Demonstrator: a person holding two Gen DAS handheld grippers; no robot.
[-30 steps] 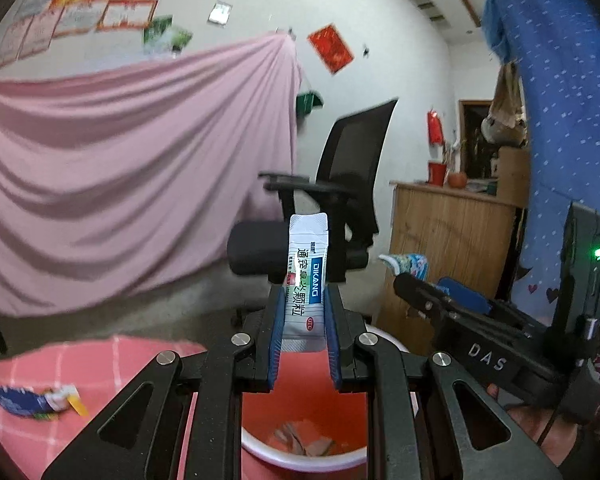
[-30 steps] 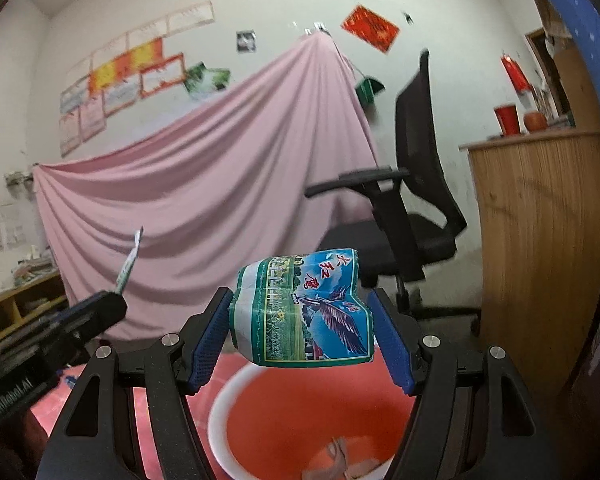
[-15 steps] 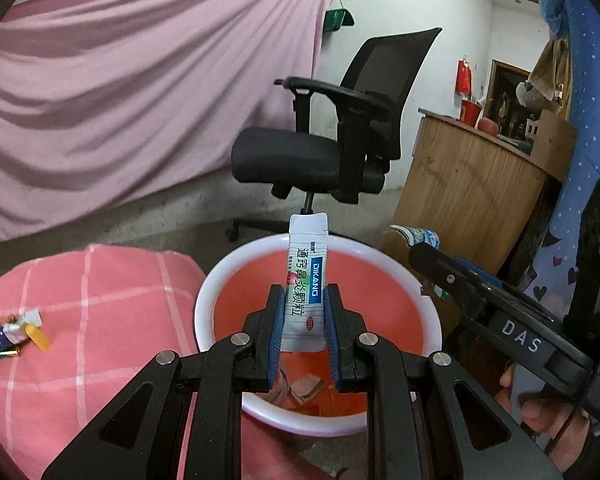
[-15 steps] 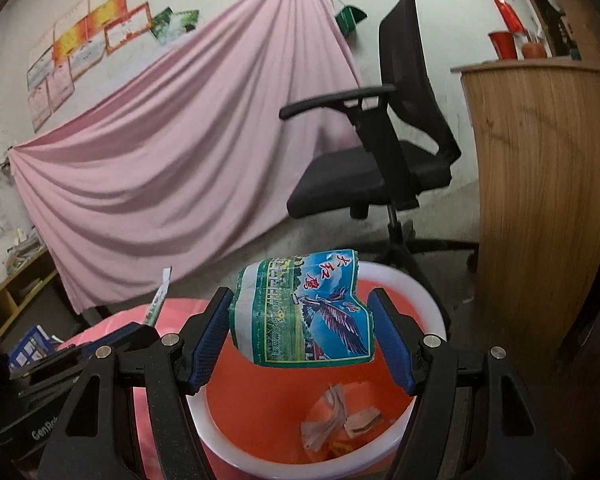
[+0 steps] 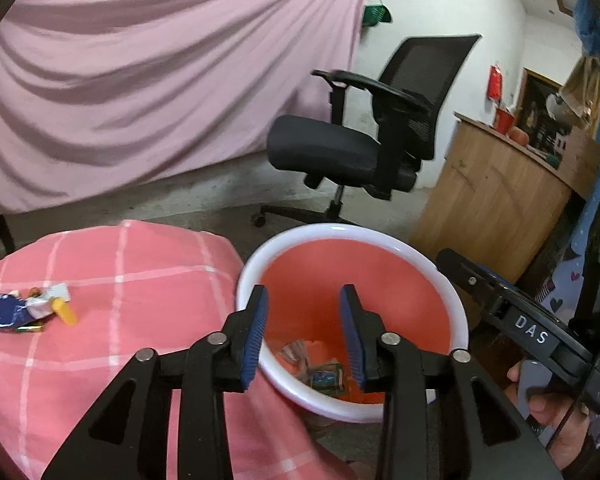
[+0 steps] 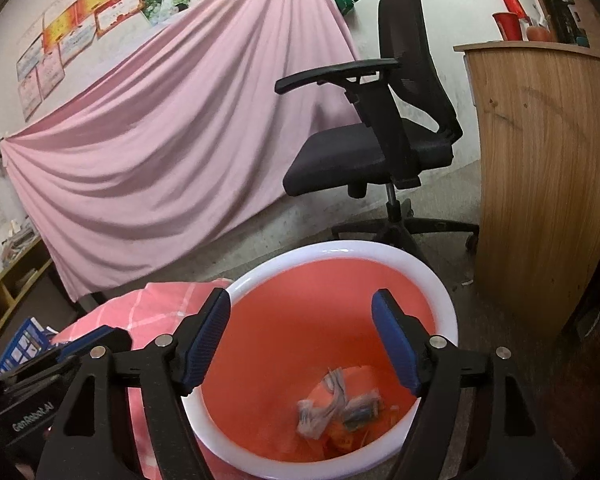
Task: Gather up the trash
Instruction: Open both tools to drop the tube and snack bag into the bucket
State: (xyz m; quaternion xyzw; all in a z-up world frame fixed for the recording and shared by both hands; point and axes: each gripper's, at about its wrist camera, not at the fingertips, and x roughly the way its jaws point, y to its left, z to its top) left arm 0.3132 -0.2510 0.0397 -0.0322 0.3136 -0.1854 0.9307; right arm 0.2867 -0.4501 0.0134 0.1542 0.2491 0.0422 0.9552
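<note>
A red bin with a white rim (image 5: 384, 246) (image 6: 340, 250) stands on the floor beside a pink checked cloth (image 5: 132, 276). My left gripper (image 5: 303, 334) hangs over the bin, its jaws opening, nothing between them. My right gripper (image 6: 300, 342) also hangs over the bin, jaws opening and empty. Crumpled wrappers (image 5: 320, 370) (image 6: 340, 404) lie at the bin's bottom. More trash (image 5: 24, 310), a blue wrapper with a yellow piece, lies on the cloth at the left. The right gripper's body (image 5: 532, 332) shows at the right of the left wrist view, held by a hand (image 5: 548, 408).
A black office chair (image 5: 364, 148) (image 6: 384, 140) stands behind the bin. A wooden counter (image 5: 500, 196) (image 6: 548, 176) is at the right. A pink sheet (image 5: 140, 92) drapes the back wall. A blue box (image 6: 22, 346) lies at the far left in the right wrist view.
Both grippers tipped down over the bin and opened. The white sachet left the left jaws and the green-blue wrapper left the right jaws; both now appear among the trash in the bin.
</note>
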